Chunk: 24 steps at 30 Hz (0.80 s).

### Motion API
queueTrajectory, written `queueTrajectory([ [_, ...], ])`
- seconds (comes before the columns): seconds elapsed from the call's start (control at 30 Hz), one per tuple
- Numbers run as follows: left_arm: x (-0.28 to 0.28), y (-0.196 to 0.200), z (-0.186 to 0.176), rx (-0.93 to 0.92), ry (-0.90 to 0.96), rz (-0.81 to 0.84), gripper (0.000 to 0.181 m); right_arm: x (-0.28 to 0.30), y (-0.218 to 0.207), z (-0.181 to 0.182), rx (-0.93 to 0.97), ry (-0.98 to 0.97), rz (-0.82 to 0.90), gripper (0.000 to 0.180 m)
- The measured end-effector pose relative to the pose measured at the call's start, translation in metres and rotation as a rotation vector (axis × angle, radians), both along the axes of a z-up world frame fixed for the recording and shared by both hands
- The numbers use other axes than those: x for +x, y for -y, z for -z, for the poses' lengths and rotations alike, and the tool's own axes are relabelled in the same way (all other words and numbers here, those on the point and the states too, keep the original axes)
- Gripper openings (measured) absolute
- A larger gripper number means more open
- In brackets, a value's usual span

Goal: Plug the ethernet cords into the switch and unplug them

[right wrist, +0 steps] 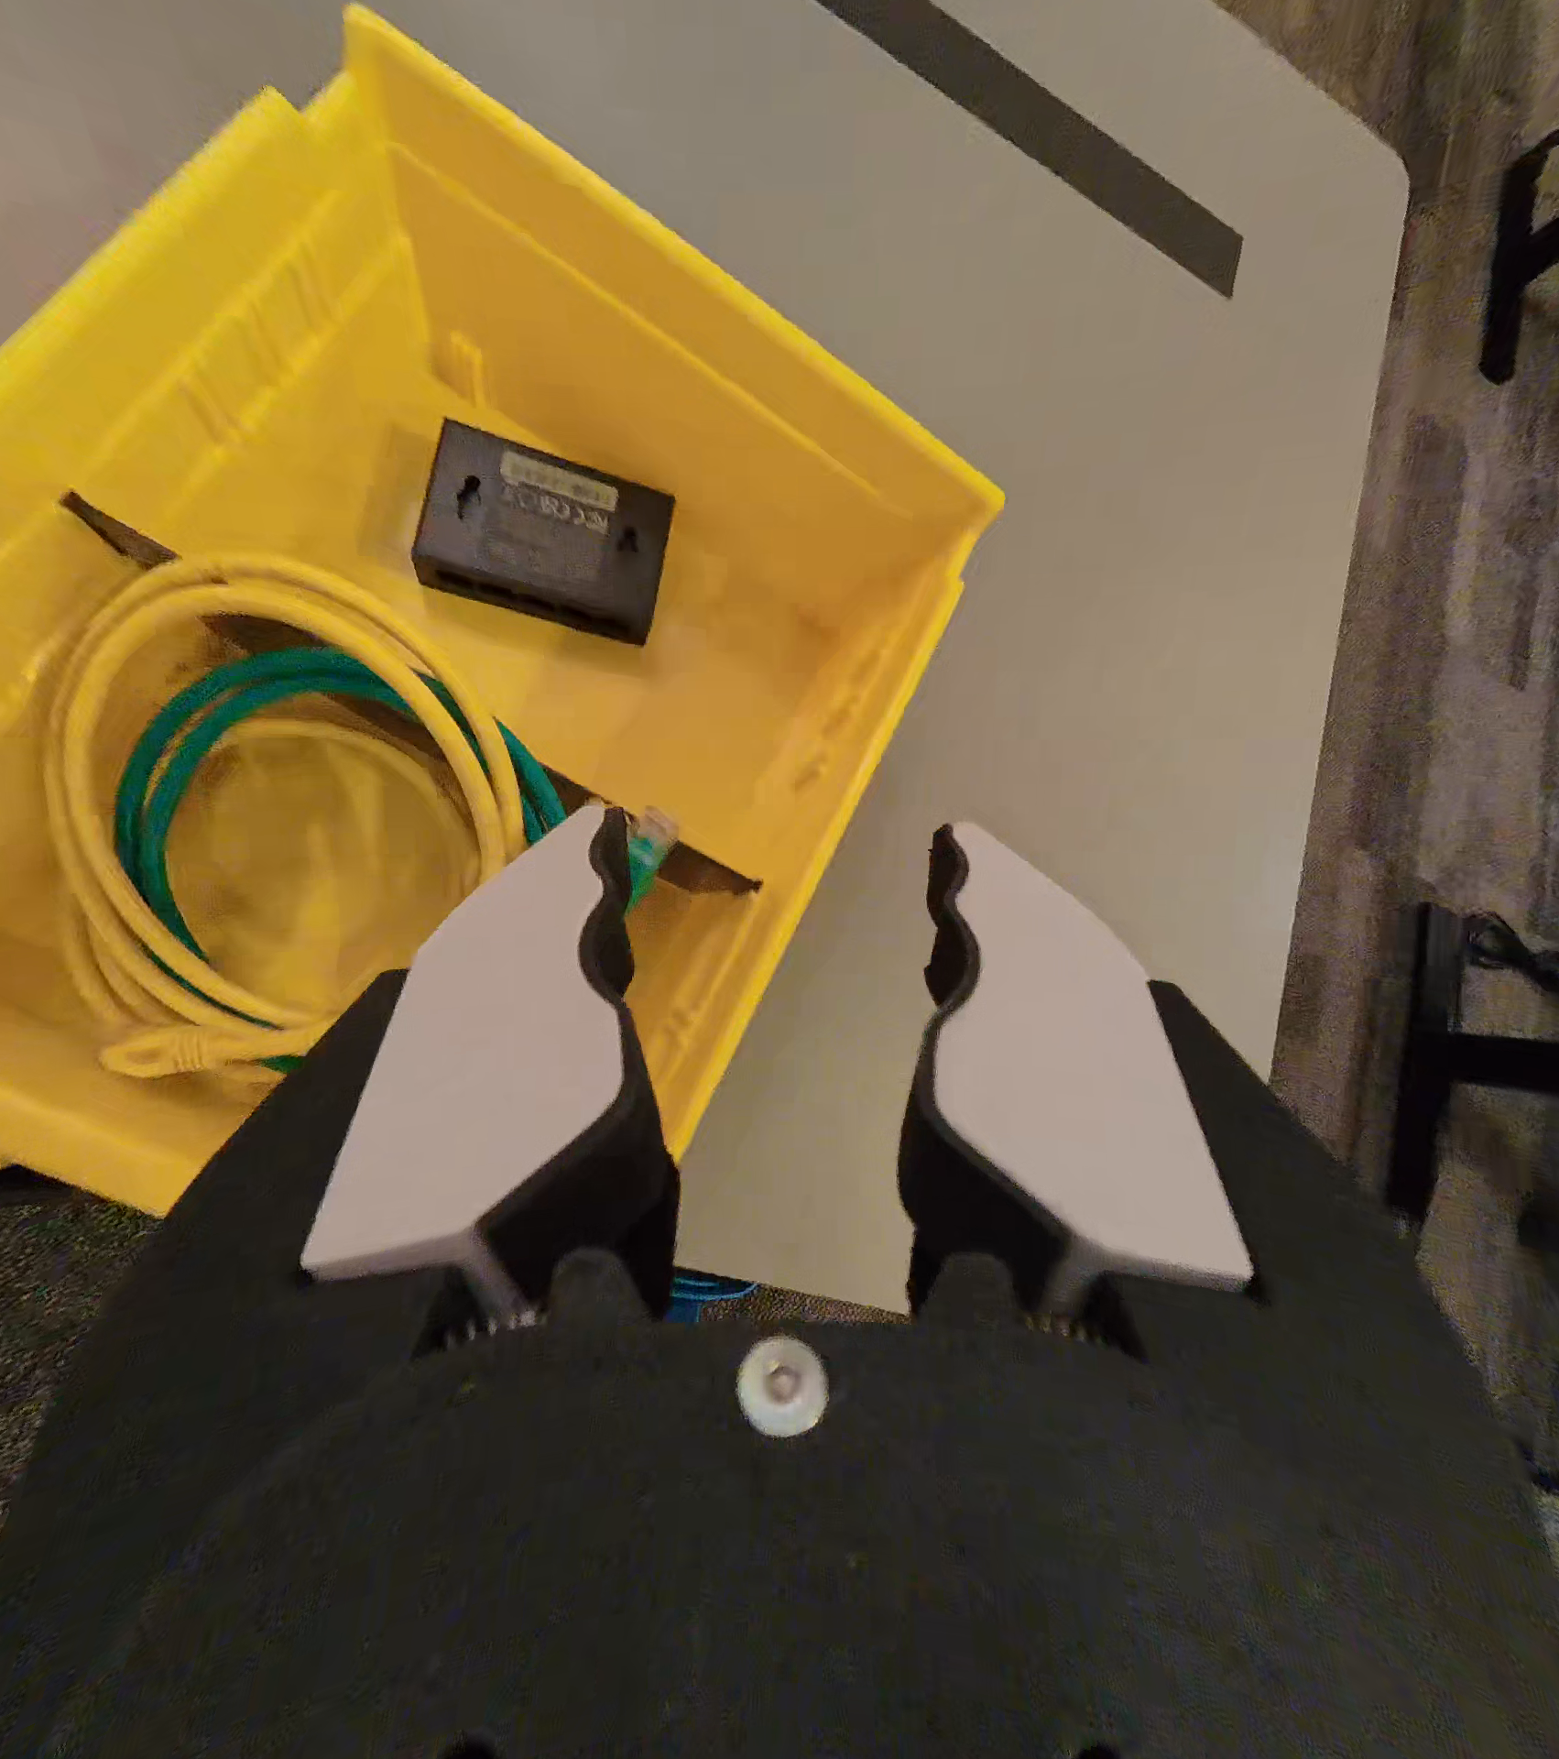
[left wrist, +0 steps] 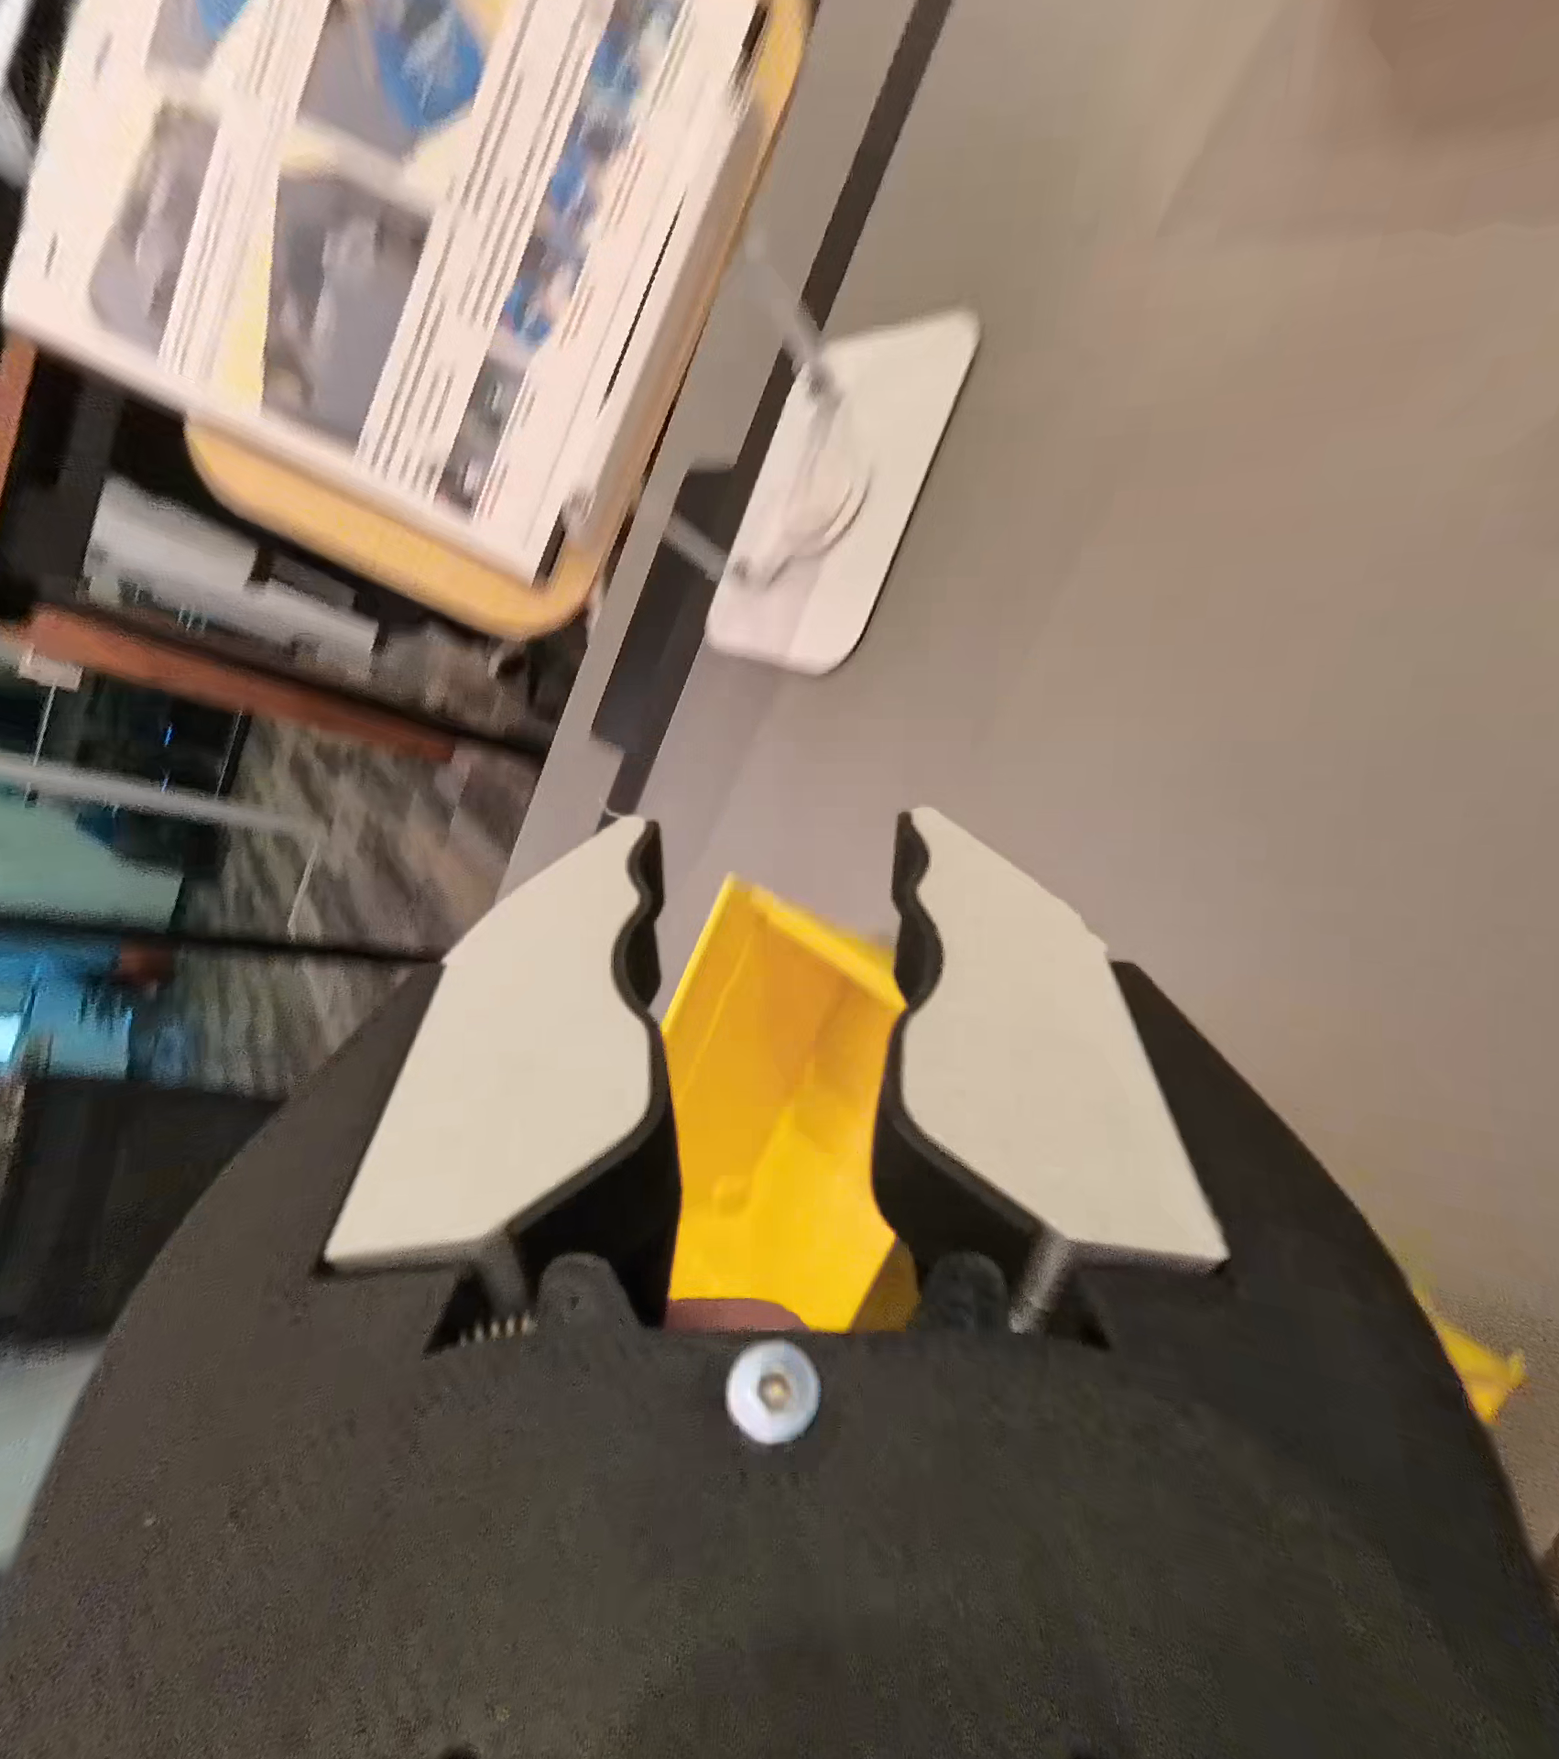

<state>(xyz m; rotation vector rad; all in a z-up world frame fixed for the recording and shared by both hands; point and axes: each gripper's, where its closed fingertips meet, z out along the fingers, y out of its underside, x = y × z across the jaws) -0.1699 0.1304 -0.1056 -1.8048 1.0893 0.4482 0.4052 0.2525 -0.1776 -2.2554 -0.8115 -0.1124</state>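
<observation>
Both grippers, left [left wrist: 776, 857] and right [right wrist: 768, 857], jaws spread, empty. Switch [right wrist: 543, 531], yellow cord [right wrist: 90, 761], green cord [right wrist: 138, 790] in yellow bin [right wrist: 757, 324] on tabletop [right wrist: 1090, 571].

The setting was an office or lab workroom. A pale grey table [right wrist: 995, 400] stood on mottled grey carpet [right wrist: 1470, 666]. A monitor [left wrist: 395, 257] on a white stand base [left wrist: 842, 495] occupied the table, with wooden shelving [left wrist: 214, 666] behind it.
</observation>
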Motion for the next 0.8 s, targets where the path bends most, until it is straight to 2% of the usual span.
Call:
queueTrajectory([
  [0.13,-0.088,0.017,0.019,-0.029,0.017,-0.215,0.051,0.030,0.012,0.029,-0.072,-0.069,0.019,0.067],
  [0.23,-0.147,0.037,0.040,-0.080,0.103,-0.377,0.057,0.029,0.016,0.044,-0.072,-0.129,-0.028,0.067],
  [0.3,-0.179,0.051,0.057,-0.129,0.155,-0.482,0.064,0.022,0.024,0.059,-0.139,-0.209,-0.056,0.068],
  [0.37,-0.203,0.063,0.071,-0.161,0.189,-0.560,0.071,0.020,0.026,0.064,-0.149,-0.246,-0.059,0.063],
  [0.47,-0.230,0.077,0.093,-0.196,0.166,-0.634,0.066,0.014,0.028,0.061,-0.153,-0.316,-0.077,0.060],
  [0.53,-0.249,0.089,0.109,-0.246,0.123,-0.698,0.070,0.013,0.028,0.063,-0.163,-0.317,-0.076,0.060],
  [0.57,-0.250,0.091,0.115,-0.269,0.163,-0.698,0.070,0.011,0.029,0.064,-0.160,-0.320,-0.081,0.054],
  [0.6,-0.247,0.092,0.122,-0.298,0.232,-0.692,0.068,0.007,0.031,0.064,-0.168,-0.329,-0.097,0.045],
  [0.67,-0.246,0.094,0.135,-0.359,0.315,-0.694,0.063,0.002,0.030,0.062,-0.155,-0.326,-0.106,0.043],
  [0.73,-0.252,0.096,0.148,-0.404,0.314,-0.722,0.056,-0.002,0.028,0.063,-0.142,-0.310,-0.107,0.041],
  [0.8,-0.247,0.098,0.163,-0.487,0.369,-0.713,0.032,-0.012,0.025,0.063,-0.139,-0.321,-0.114,0.040],
])
